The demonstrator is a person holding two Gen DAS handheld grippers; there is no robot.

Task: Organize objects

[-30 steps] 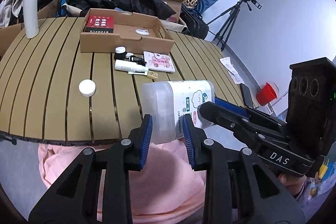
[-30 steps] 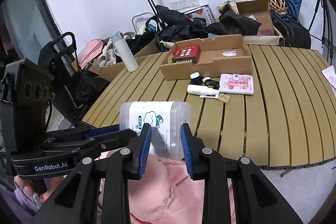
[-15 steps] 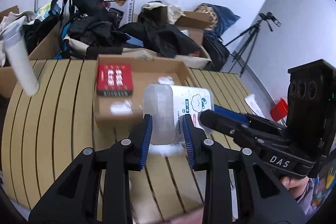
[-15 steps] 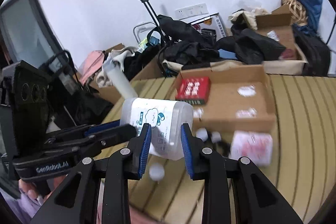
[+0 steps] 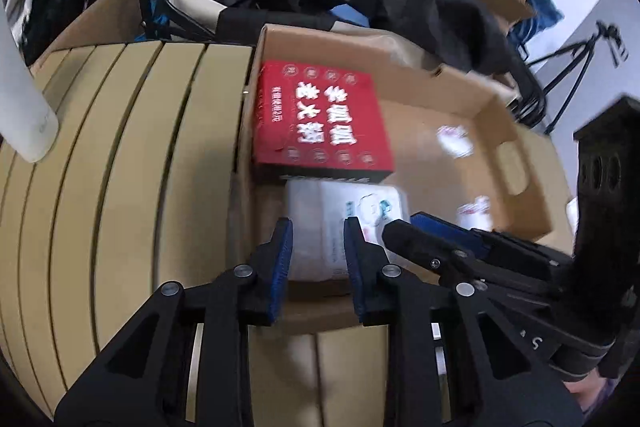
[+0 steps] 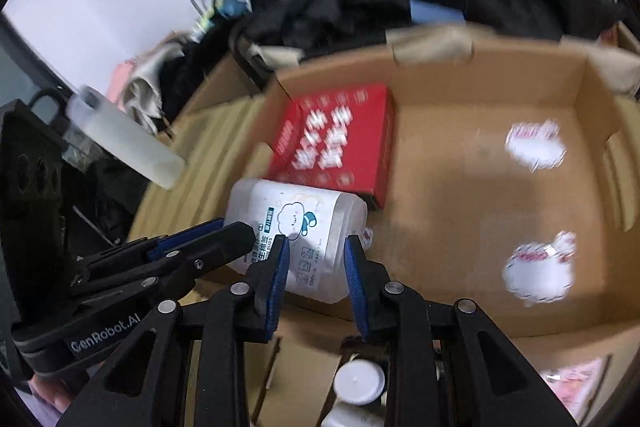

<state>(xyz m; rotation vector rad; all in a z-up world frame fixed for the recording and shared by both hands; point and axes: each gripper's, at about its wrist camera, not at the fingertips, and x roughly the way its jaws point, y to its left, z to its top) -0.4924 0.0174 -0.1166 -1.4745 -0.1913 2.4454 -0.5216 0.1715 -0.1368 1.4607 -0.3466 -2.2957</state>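
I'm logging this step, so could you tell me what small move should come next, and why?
Probably lower the jar a little further, then open both claws. The left claw and right claw hold it on its side inside the cardboard box, beside the red box; whether it touches the floor is unclear.

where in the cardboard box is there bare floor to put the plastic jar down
The widest bare patch of the cardboard box floor runs down the middle, between the red box and the two white stickers near the handle-cutout wall. The corner by the red box is crowded: the plastic jar, held by both the left gripper and right gripper, hangs close to it.
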